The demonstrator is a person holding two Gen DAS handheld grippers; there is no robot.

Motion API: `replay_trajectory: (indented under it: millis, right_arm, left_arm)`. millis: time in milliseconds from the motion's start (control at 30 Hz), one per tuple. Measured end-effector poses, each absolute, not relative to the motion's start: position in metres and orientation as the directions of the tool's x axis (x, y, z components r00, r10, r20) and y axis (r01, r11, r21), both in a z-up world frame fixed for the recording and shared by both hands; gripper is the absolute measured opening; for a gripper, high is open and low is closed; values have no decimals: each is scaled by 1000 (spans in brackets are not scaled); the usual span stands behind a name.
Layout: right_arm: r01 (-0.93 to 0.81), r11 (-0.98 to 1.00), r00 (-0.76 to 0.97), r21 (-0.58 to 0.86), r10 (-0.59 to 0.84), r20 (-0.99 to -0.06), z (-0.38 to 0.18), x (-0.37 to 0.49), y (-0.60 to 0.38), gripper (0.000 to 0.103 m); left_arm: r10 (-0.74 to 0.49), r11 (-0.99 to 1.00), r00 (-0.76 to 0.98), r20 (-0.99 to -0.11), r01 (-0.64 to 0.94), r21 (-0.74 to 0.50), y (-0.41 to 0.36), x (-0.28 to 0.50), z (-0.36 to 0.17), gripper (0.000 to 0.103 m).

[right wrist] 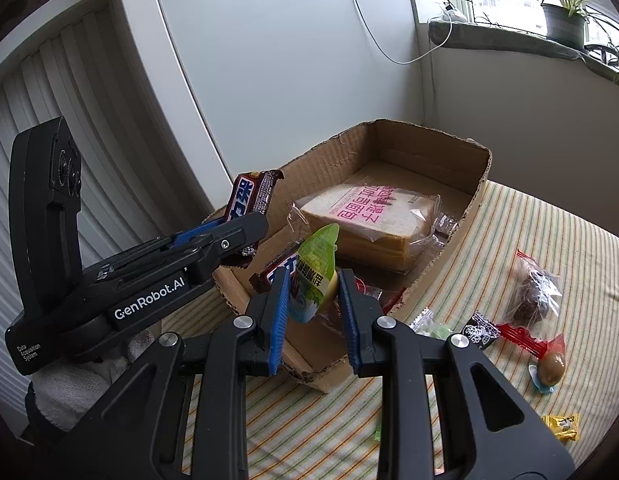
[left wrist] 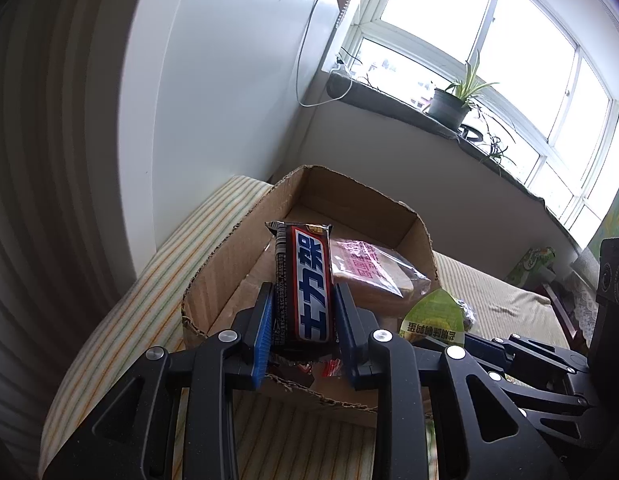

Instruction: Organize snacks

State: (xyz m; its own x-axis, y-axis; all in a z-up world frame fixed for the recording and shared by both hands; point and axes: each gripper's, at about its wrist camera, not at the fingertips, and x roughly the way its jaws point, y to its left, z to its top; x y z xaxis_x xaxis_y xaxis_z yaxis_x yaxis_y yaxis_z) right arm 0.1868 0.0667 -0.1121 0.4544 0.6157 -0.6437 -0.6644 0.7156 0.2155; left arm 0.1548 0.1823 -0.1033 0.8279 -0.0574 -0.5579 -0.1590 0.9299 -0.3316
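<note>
Left wrist view showed the left gripper clamped on a chocolate bar, the right gripper pinching a green pouch, both poised above the cardboard box for dropping in.

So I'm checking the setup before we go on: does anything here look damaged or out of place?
The cardboard box has ragged, torn edges where its flaps were ripped off. Several wrapped snacks still lie loose on the striped cloth beside it, among them a dark cake in clear wrap and a yellow candy. Nothing looks spilled.
</note>
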Motion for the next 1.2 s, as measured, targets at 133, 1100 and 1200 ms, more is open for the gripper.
replay_trajectory:
  millis: [133, 1100, 1200]
  right_arm:
    - [-667, 718, 463, 198, 608, -645, -114, 187, 69, 26]
    - [-547, 814, 598, 196, 543, -589, -87, 198, -20, 72]
    - [-502, 838, 621, 214, 522, -585, -87, 208, -44, 81]
  left_arm:
    - [-58, 927, 827, -559, -163, -338, 184, 155, -103, 28]
    - [-128, 942, 848, -515, -59, -331, 151, 146, -89, 33]
    - [-162, 949, 846, -508, -8, -315, 132, 144, -85, 33]
